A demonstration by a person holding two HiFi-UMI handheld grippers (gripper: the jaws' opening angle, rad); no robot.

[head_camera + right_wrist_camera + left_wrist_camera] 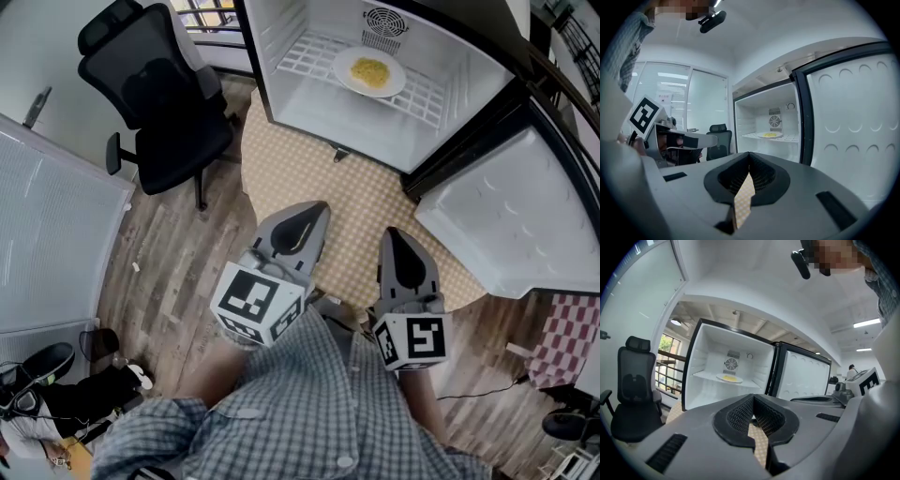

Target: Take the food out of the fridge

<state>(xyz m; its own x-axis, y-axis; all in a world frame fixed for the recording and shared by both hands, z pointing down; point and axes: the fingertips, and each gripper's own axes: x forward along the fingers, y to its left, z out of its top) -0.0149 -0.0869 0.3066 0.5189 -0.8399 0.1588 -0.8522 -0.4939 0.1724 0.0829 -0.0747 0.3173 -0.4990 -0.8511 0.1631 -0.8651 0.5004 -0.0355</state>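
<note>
A white plate of yellow food [369,72] lies on the wire shelf inside the open fridge [309,103]. The same plate [730,378] shows in the left gripper view, and small and far off [770,135] in the right gripper view. My left gripper [314,210] and right gripper [395,236] hang side by side over the checkered mat [366,202], well short of the fridge and pointing toward it. In each gripper view the jaws meet at their tips, left [751,404] and right [749,162], with nothing between them.
The fridge door [511,220] stands swung wide open at the right. A black office chair [155,94] sits left of the fridge on the wood floor. A glass partition [47,244] runs along the left. A red checkered cloth [562,337] shows at the lower right.
</note>
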